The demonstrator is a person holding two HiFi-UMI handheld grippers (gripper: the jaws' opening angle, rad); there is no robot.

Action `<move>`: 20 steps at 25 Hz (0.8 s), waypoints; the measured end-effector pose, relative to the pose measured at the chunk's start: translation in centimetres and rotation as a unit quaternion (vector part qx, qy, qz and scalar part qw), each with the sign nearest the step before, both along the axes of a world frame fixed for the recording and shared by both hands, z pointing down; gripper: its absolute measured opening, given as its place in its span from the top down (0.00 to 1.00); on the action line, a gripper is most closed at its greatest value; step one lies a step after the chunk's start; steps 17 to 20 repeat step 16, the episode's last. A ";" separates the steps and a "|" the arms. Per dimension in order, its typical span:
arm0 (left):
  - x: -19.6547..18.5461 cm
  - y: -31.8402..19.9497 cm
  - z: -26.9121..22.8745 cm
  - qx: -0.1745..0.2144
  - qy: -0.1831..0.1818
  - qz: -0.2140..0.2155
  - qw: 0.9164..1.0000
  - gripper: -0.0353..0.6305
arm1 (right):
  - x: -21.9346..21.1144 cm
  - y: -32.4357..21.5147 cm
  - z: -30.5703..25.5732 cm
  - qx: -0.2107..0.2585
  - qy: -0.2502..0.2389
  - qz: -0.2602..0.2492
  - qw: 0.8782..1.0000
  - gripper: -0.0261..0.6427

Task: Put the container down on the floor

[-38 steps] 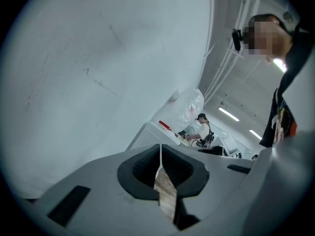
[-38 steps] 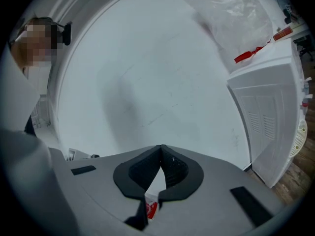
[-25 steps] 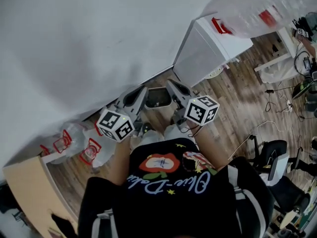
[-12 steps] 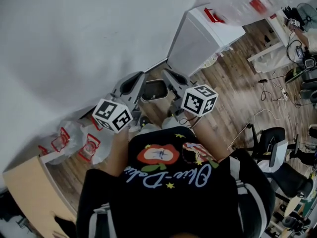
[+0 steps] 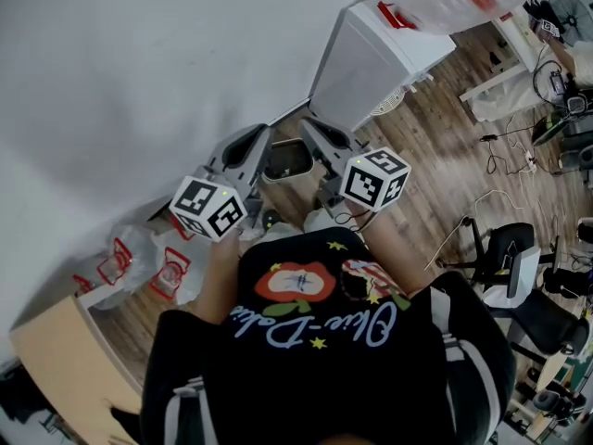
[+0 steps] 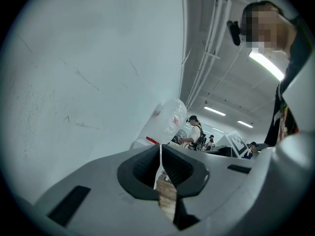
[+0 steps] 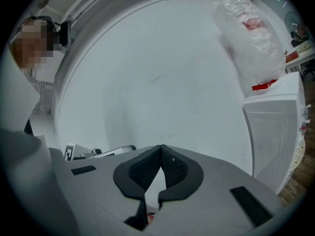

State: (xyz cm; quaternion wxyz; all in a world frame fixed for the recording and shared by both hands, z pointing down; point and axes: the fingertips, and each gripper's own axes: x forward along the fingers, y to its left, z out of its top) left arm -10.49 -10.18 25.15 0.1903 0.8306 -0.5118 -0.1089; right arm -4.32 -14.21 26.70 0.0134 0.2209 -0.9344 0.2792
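Currently the small, dark-rimmed, rounded-rectangular plastic container (image 5: 287,160) hangs in the air between the two tongs, close in front of the person's body and near a white wall. Left tongs (image 5: 259,142): pressed together; the left gripper view shows a thin white edge of the container (image 6: 159,173) nipped between the pads. Right tongs (image 5: 310,133): also pressed together at the container's opposite side. The right gripper view shows the pads meeting with something pale just beneath them, so I read this as a pinch on the far rim, with less certainty. The wood-pattern floor (image 5: 435,184) lies well below both tongs. A tall white cabinet (image 5: 371,63) stands beyond the right tongs, and crumpled clear plastic bags with red print (image 5: 139,262) lie on the floor outside the left tongs. Judgement: the set-down has not begun. Remaining steps are to lower both tongs together, rest the container on bare floor between cabinet and bags, then release.
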 end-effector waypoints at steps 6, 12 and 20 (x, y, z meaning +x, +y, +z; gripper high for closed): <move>-0.2 0.0 0.1 0.000 -0.005 0.007 1.000 0.93 | -0.1 0.0 -0.2 0.008 0.000 0.008 1.000 0.96; -0.2 -0.1 -0.1 -0.001 -0.011 0.012 1.000 0.93 | 0.0 -0.2 -0.4 0.024 0.012 0.011 1.000 0.96; -0.1 -0.4 -0.5 0.004 -0.015 0.018 1.000 0.93 | 0.0 -0.5 -0.5 0.029 0.013 0.012 0.999 0.96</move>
